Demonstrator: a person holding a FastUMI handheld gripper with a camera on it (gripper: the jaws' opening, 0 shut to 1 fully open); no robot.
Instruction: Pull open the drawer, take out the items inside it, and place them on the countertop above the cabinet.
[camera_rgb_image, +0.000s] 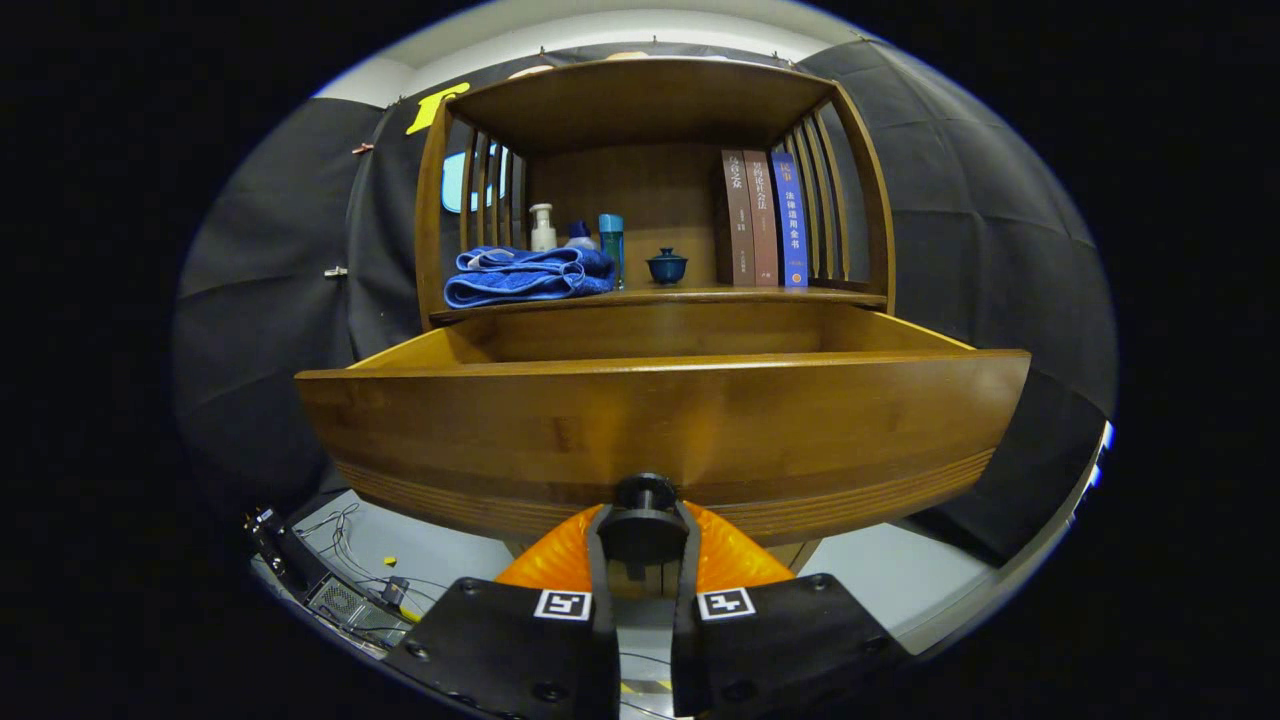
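The wooden drawer (660, 420) stands pulled out toward me, its broad front panel close ahead. A dark round knob (643, 520) sticks out low on that panel, and my gripper (642, 545) is shut on it, one finger pressing each side. The drawer's inside is hidden behind its front wall. Above it runs the countertop (700, 296) of the cabinet, carrying a folded blue towel (528, 275), a white pump bottle (542, 228), a teal bottle (611, 243) and a small dark blue lidded cup (666, 266).
Three upright books (765, 218) lean at the right end of the countertop. Slatted side walls and a wooden top board (640, 100) enclose that shelf. Cables and a small device (345, 590) lie on the floor at the lower left.
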